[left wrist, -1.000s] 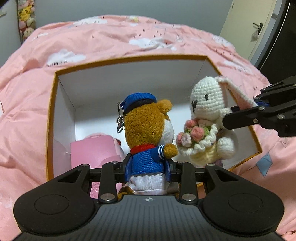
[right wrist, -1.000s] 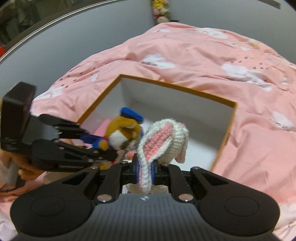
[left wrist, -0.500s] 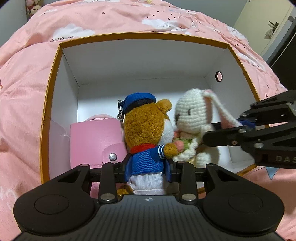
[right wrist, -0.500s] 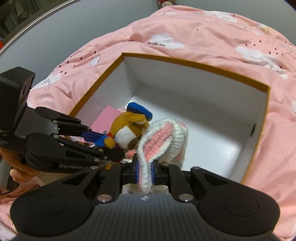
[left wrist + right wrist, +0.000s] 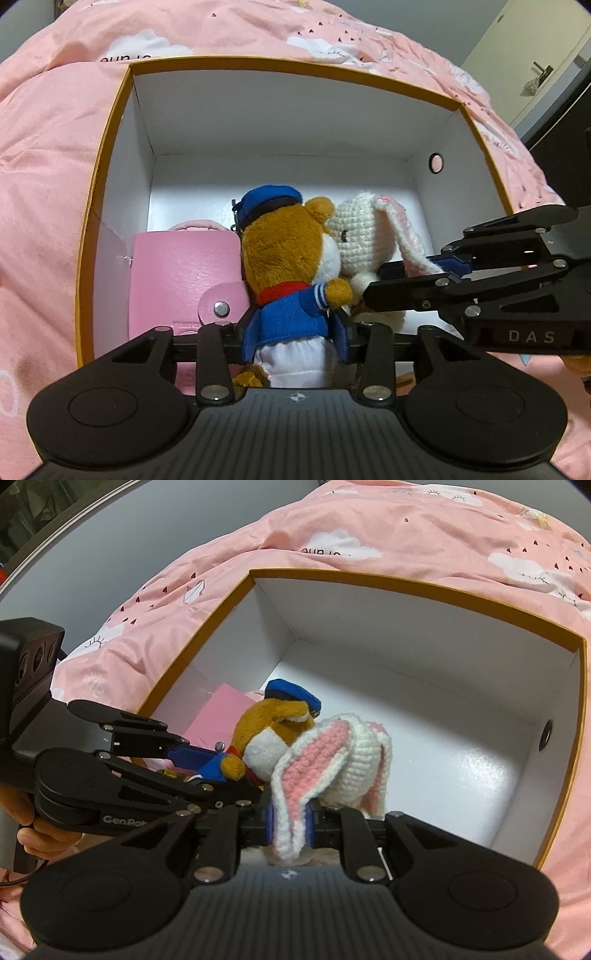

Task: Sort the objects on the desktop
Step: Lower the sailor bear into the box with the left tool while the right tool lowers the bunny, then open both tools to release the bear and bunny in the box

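Box [image 5: 110, 122], white inside, on pink bedding [image 5: 44, 166]: holds bear [image 5: 284, 254], bunny [image 5: 364, 236], pink pouch [image 5: 184, 269]. Left gripper [image 5: 295, 332]: jaws just opening, bear's body between them. Right gripper [image 5: 290, 829]: jaws just opening, bunny's ear between them.

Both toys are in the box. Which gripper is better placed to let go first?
Left gripper, probably. Its jaws have just been opening, and the bear between them looks seated beside the pink pouch. The right gripper, also just opening, pinches the rabbit by an ear, and it leans on the bear.
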`<state>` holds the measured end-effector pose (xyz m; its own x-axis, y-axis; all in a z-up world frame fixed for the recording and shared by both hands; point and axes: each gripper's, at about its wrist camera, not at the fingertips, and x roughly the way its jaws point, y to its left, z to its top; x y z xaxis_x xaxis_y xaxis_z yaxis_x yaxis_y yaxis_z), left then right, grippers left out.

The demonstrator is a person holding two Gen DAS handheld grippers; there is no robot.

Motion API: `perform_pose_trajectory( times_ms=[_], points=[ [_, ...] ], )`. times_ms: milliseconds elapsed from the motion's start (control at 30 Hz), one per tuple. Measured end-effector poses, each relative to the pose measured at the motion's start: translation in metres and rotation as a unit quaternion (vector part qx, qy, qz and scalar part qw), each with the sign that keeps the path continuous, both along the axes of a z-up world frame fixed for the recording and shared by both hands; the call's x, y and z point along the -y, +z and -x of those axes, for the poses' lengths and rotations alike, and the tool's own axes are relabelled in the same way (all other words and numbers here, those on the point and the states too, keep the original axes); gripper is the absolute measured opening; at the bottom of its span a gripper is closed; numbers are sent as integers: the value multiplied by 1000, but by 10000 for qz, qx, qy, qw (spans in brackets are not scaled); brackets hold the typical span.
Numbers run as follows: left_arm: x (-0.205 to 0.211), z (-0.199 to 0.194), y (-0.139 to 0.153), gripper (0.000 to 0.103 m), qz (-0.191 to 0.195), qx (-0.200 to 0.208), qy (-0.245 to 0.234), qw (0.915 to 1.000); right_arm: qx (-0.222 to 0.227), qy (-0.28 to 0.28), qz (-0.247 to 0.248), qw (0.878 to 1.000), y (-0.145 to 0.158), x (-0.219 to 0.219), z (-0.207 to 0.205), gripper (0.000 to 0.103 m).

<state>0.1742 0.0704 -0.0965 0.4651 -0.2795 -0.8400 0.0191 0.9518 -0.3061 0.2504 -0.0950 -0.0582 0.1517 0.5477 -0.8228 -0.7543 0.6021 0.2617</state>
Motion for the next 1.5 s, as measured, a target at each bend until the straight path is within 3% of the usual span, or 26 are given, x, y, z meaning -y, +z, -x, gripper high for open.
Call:
perform_pose_trajectory(
  times_ms=[133, 167, 267, 467, 600, 767, 867, 1000, 1267, 1500],
  points=[
    [-9, 6, 4, 49, 227, 164, 47, 9996, 275, -133, 106, 9995, 4, 4, 5, 29],
    [-11, 8, 5, 49, 287, 210, 69, 9993, 376, -161, 136, 9991, 6, 5, 7, 38],
    [-16, 13, 11, 49, 401, 378, 66, 9985, 570, -248, 216, 9978, 12, 9, 13, 41],
    [-13, 8, 12, 49, 413, 462, -13, 9981, 458, -227, 289, 9983, 12, 4, 18, 54],
    [-11, 5, 4, 46, 320, 375, 51, 9988, 519, -380, 479, 9968, 0, -4, 9, 54],
    [-12, 6, -4, 41, 247, 270, 54, 9993, -89, -545, 371, 9978, -24, -8, -14, 54],
    [-10, 7, -3, 39, 153, 288, -7, 9995, -265, -638, 289, 9972, -25, -3, -18, 46],
    [-10, 7, -3, 38, 131, 275, -56, 9995, -339, -415, 325, 9980, -16, 10, -21, 42],
    [-10, 8, -1, 38, 106, 287, -101, 9995, -137, 848, 623, 9944, 4, 2, -22, 41],
    [-11, 8, -1, 37, 31, 296, -125, 9995, -738, 600, 569, 9938, -23, -18, -39, 41]
  ],
)
